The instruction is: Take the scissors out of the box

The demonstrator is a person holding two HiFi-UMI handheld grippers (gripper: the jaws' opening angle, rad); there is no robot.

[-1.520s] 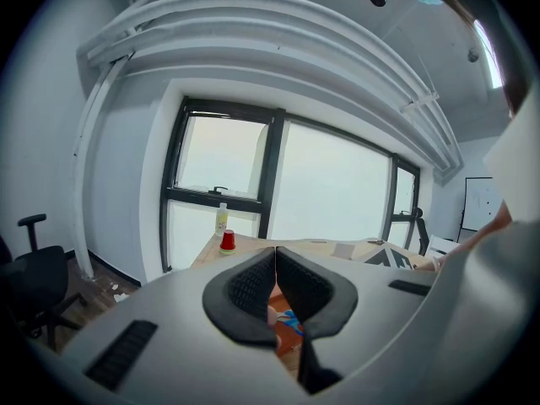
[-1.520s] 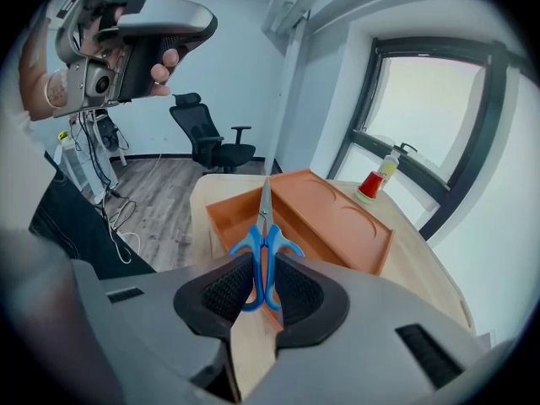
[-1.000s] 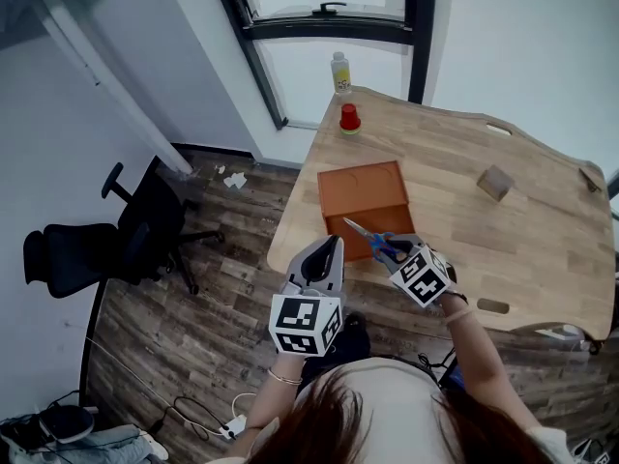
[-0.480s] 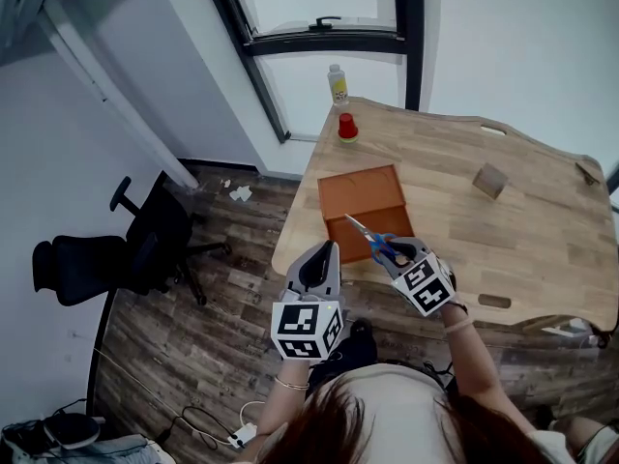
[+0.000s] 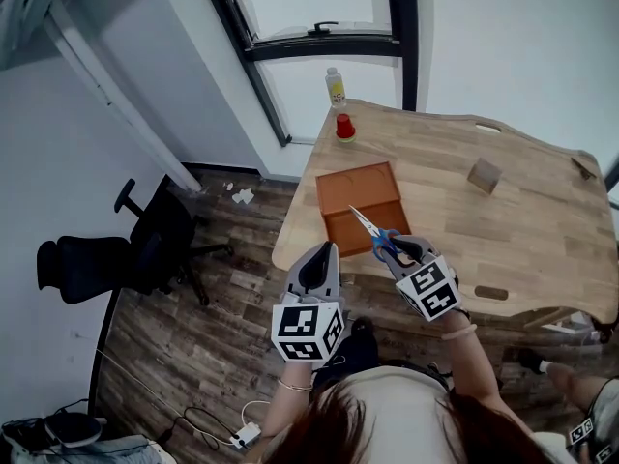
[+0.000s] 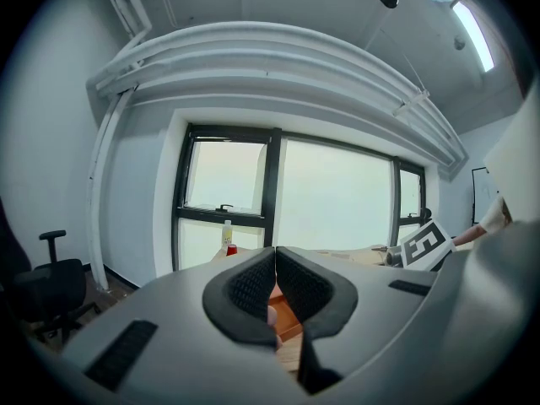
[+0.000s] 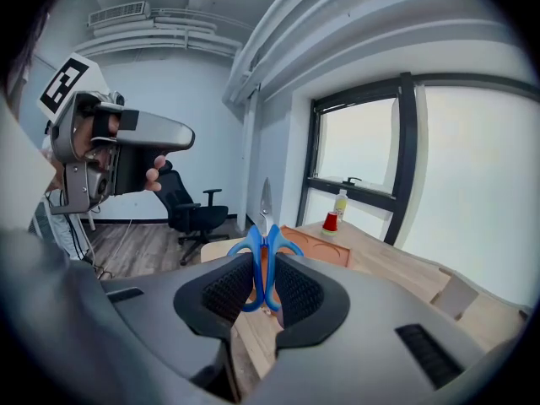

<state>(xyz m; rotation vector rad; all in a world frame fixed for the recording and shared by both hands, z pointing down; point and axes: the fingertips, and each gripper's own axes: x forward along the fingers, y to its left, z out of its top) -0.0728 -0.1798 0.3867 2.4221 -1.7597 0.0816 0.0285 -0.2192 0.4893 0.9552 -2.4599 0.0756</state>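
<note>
The scissors (image 5: pixel 375 234) have blue handles and silver blades. My right gripper (image 5: pixel 394 247) is shut on the handles and holds them in the air above the near end of the orange box (image 5: pixel 360 189), blades pointing up and away. In the right gripper view the handles (image 7: pixel 264 260) sit between the pads and the blade stands upright. The box lies open near the table's left edge. My left gripper (image 5: pixel 322 254) hovers off the table's near edge, left of the scissors. Its jaws are shut with nothing between them (image 6: pixel 275 256).
The wooden table (image 5: pixel 503 230) carries a red cup (image 5: pixel 343 126) and a white bottle (image 5: pixel 335 85) at its far left corner, and a small wooden block (image 5: pixel 483 174) further right. A black office chair (image 5: pixel 126 249) stands on the floor to the left.
The right gripper has risen with the scissors, and the blades now stand higher over the box. The left gripper has moved up slightly.
</note>
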